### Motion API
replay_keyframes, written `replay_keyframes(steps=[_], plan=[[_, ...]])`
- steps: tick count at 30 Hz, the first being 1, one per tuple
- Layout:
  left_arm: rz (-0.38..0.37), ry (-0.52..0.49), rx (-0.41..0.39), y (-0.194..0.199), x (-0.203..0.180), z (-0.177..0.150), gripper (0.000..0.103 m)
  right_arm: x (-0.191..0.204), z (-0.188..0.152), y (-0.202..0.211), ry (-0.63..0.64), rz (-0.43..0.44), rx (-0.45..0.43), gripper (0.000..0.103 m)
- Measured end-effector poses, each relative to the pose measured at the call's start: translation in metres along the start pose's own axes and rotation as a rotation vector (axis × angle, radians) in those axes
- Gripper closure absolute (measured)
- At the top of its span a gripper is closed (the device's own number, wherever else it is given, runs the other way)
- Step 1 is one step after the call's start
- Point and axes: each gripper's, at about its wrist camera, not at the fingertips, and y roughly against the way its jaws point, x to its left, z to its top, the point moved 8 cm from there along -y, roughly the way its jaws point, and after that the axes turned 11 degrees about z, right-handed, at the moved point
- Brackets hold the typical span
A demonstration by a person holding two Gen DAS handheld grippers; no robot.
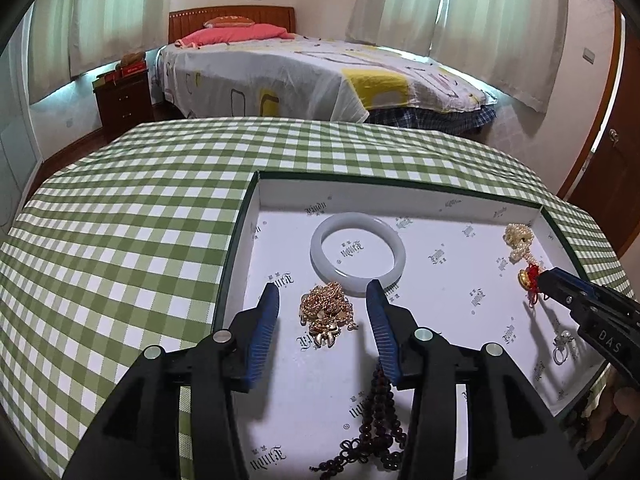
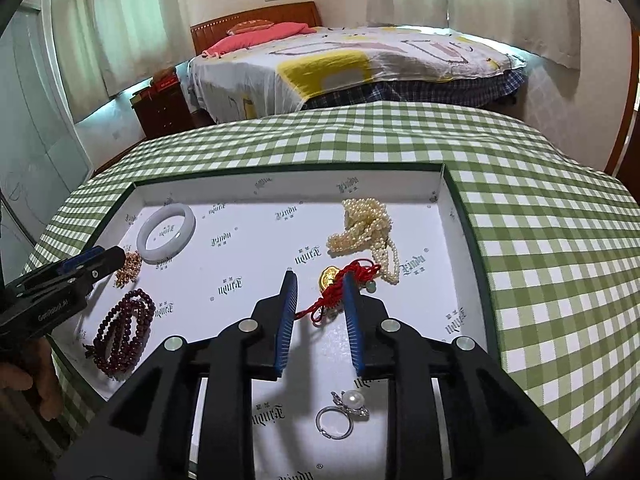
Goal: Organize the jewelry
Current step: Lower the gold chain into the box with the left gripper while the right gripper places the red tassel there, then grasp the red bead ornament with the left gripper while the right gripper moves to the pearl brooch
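Shallow white tray [image 1: 448, 196] on a green checked tablecloth [image 1: 120, 240], bed [image 1: 304, 68] far behind. Left gripper [image 1: 322, 300] with jaws moderately apart, nothing pinched; gold chain heap [image 1: 326, 314] lying loose on the tray floor between the blue pads [image 1: 264, 320], touching neither as far as visible. White jade bangle [image 1: 358, 254] just beyond, its near rim right beside the right-hand pad. Dark red bead strand [image 1: 380, 428] under the near part of this gripper, partly hidden. Right gripper [image 2: 320, 292] with jaws narrowly apart, straddling the red cord [image 2: 340, 288] of a gold charm [image 2: 332, 276]; cord close against the right pad, contact impossible to confirm, no clamp evident. Pearl strand [image 2: 370, 232] just beyond the charm, overlapping the cord end. Pearl ring [image 2: 342, 412] below the right gripper, near tray edge. Everything seemingly inside the tray already, so probably a release or regrasp stage. Risks from here: a link of the chain snagging on a ribbed pad during withdrawal and dragging the heap; a closing left pad nudging the bangle and sliding it across the smooth paper; red cord catching on the right pad and pulling charm and tangled pearls along; the low-held right gripper sweeping the ring toward the near wall; beads under the left gripper getting pressed or scattered if lowered
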Motion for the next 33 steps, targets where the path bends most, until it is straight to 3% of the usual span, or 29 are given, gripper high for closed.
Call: replay_keyframes(steps=[4,8,19,33], plan=[[-0.001,-0.011,-0.019,0.009,-0.001,0.002,0.057,0.003,0.006,0.014,0.01,-0.003,-0.03,0.073],[0.001,-0.018,-0.07,0.03,0.0,0.006,0.047,0.009,0.01,0.029,0.02,-0.003,-0.055,0.073],[-0.017,-0.043,-0.148,0.083,-0.005,0.004,0.044,0.02,-0.004,0.076,0.027,-0.018,-0.085,0.073],[-0.045,-0.071,-0.106,0.102,-0.021,-0.045,0.044,0.01,-0.055,0.107,-0.004,-0.045,-0.043,0.073]])
